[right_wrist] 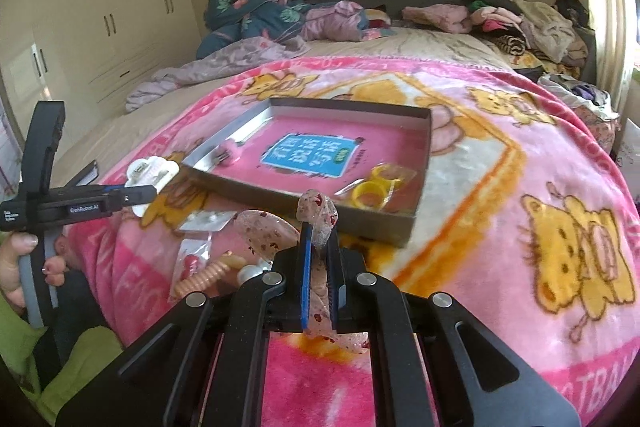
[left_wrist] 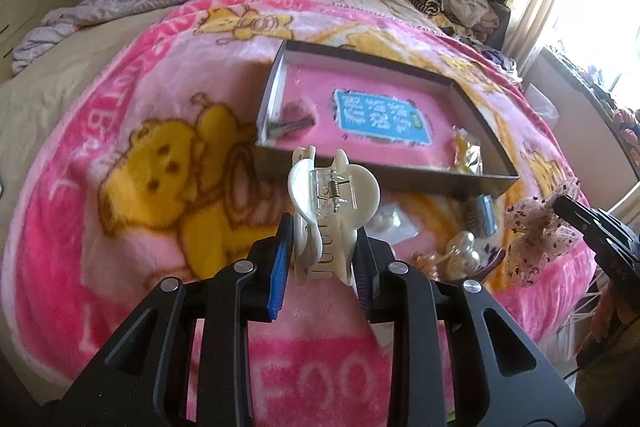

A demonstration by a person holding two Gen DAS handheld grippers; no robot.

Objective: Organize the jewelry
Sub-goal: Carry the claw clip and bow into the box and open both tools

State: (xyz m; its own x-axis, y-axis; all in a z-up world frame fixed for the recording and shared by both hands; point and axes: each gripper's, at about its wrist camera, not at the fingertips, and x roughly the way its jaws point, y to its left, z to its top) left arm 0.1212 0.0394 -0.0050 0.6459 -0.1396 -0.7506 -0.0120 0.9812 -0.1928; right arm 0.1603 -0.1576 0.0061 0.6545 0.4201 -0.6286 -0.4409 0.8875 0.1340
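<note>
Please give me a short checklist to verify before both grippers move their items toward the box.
1. Left gripper grips the white hair claw: ok.
2. Right gripper is shut on the sheer speckled bow: ok.
3. Box is open on top: ok.
4. Free floor space inside the box, beside the yellow rings packet: ok.
5. Both items are lifted clear of the loose pieces on the blanket: cannot tell.
</note>
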